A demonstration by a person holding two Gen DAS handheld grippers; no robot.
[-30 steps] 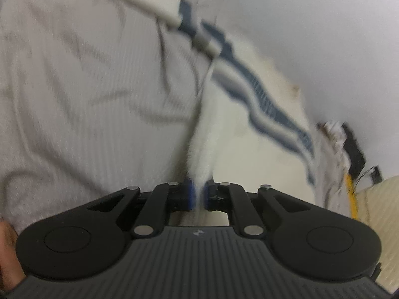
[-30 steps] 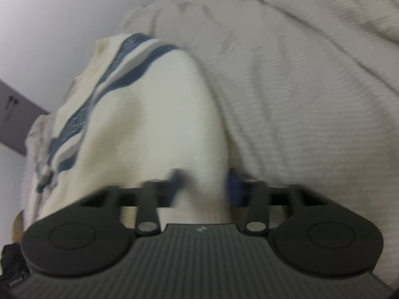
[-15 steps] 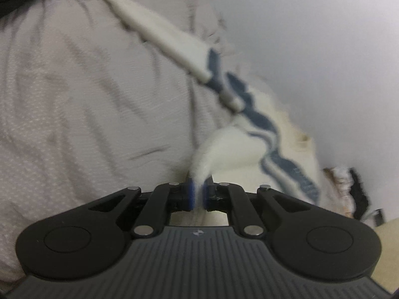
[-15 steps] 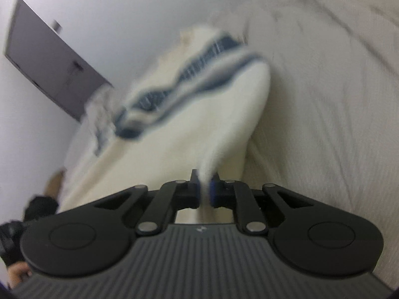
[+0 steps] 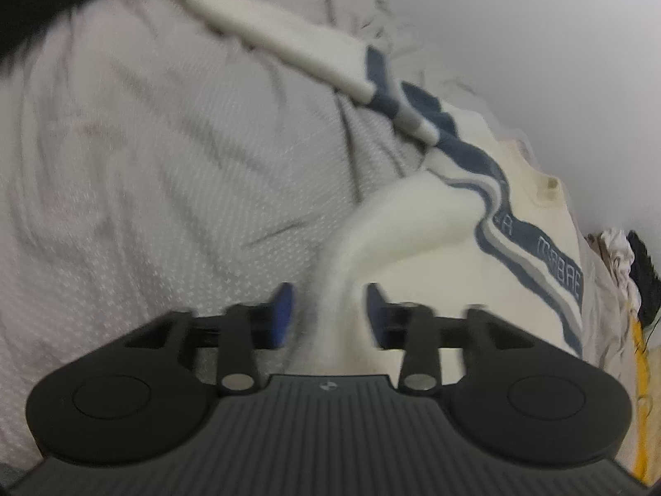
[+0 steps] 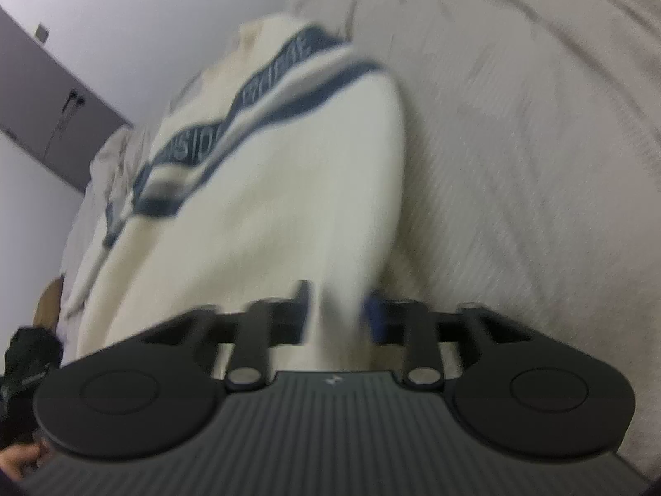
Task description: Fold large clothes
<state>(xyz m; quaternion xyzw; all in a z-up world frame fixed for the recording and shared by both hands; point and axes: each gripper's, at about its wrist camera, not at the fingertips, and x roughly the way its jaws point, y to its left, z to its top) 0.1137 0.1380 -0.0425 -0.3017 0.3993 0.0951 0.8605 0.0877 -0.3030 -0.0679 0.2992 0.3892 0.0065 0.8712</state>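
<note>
A cream sweater (image 5: 417, 227) with dark blue and grey bands across the chest lies on a bed, one sleeve (image 5: 285, 45) stretched toward the far end. Its hem edge rises between the blue pads of my left gripper (image 5: 328, 316), whose jaws are opening; the pads stand apart from the cloth. In the right wrist view the same sweater (image 6: 264, 206) fills the middle. A fold of its hem stands between the fingers of my right gripper (image 6: 336, 310), whose jaws are opening too, with gaps beside the cloth.
A pale grey dotted bedsheet (image 5: 144, 186) covers the bed (image 6: 537, 165). A white wall (image 5: 537, 41) runs along the bed's far side. A heap of other clothes (image 5: 624, 264) lies at the right edge. A grey cabinet door (image 6: 53, 120) stands at the left.
Both grippers, shut on the sweater's hem half a second ago, have parted their jaws and let the cloth go. The right gripper has rolled a little.
</note>
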